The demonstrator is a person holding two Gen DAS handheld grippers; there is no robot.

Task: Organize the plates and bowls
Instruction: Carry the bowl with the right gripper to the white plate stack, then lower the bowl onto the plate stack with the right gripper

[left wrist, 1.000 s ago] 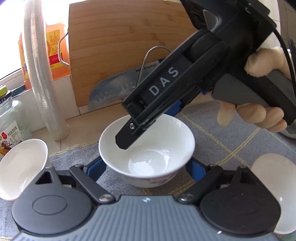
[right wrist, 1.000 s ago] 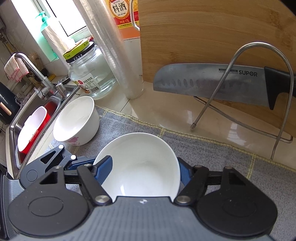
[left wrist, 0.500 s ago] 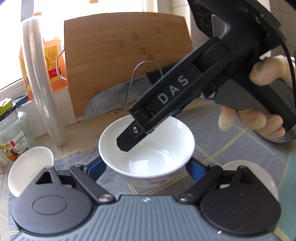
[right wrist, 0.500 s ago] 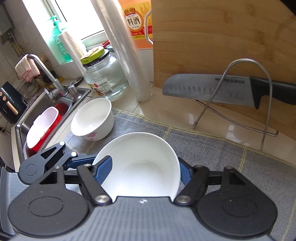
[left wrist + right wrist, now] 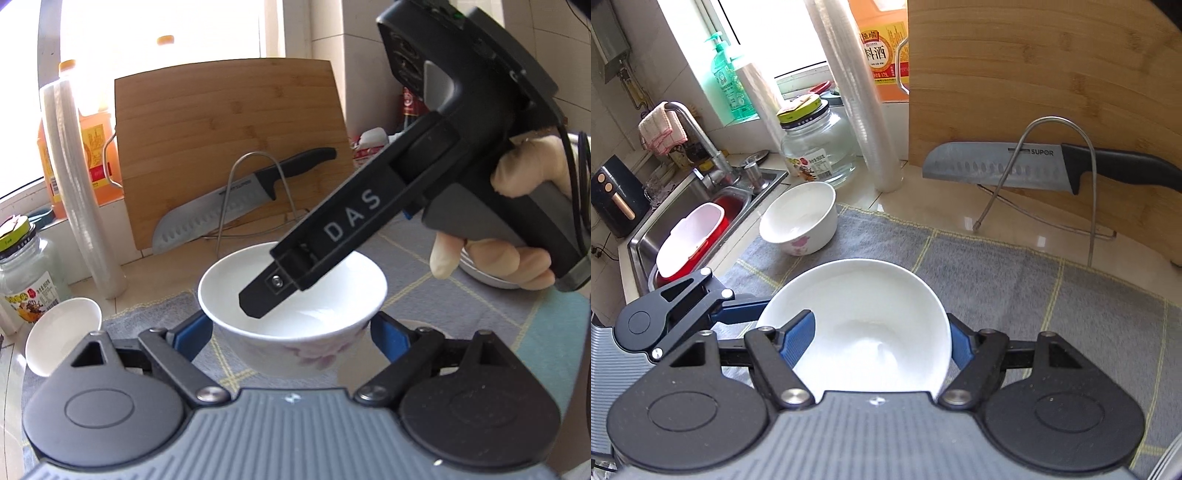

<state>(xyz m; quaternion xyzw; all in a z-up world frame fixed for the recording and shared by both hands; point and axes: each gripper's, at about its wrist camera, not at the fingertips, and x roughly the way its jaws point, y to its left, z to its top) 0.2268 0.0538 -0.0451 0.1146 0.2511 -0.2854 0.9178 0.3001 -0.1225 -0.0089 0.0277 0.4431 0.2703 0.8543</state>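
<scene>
the white bowl (image 5: 864, 325) hangs above the grey mat (image 5: 1015, 295), pinched at its rim by the right claw (image 5: 879, 339). the left claw (image 5: 291, 332) spreads wide around its base. a second bowl (image 5: 799, 218) sits far left, near the sink (image 5: 701, 206).
</scene>
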